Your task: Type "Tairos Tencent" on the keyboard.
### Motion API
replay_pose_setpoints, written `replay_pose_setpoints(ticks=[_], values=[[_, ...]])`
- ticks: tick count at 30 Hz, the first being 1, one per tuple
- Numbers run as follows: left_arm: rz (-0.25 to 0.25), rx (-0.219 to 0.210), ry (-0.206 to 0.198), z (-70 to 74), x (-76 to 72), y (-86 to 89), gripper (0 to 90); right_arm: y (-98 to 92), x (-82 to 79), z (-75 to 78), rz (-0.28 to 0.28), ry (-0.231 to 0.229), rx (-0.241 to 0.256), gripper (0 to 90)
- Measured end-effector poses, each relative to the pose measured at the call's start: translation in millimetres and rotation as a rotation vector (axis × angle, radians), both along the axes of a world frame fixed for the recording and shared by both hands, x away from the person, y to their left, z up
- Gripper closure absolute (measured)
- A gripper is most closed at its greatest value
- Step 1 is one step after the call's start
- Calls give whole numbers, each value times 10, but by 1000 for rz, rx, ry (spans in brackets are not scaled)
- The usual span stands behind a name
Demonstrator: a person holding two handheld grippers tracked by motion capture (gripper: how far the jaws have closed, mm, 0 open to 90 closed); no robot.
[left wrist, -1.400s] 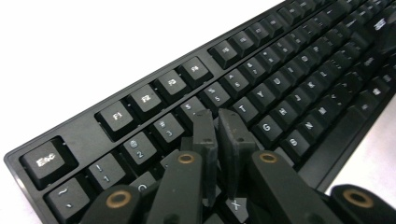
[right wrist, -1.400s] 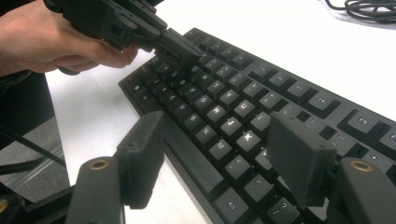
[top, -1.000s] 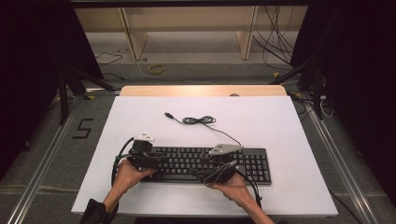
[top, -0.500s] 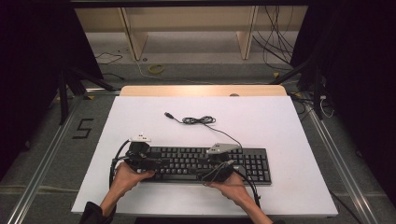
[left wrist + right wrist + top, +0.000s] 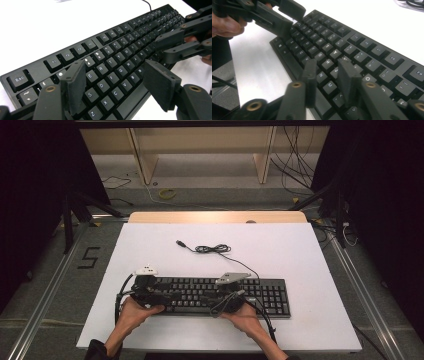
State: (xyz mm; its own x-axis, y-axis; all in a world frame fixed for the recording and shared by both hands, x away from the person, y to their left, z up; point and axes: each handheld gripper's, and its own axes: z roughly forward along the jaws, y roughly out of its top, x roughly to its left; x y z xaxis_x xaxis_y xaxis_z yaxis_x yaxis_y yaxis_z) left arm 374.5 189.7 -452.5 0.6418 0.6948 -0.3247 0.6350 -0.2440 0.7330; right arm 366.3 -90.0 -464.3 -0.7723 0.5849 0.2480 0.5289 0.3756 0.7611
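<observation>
High view: fixed overhead on person's side, facing fwd and down, far enough for whole table [image 5: 300,255]. Gripper views: close and low, looking along own jaws across keyboard [image 5: 117,57] from opposite ends. All three share keyboard's letter rows.

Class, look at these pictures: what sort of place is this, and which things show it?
Probably a lab or recording workspace, not an office: a white table on a framed floor, loose cables behind it, bare wooden shelving, and a keyboard worked with hand-held grippers.
</observation>
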Motion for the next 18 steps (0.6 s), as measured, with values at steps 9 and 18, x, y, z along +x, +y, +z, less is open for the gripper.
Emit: replay_pose_setpoints(ticks=[9,18], values=[[-5,-11,-17,2,-45,27,331,61,17,-69,14,-1,-50,857],[-4,-19,-25,-12,-88,55,326,140,34,-122,26,6,-67,877]])
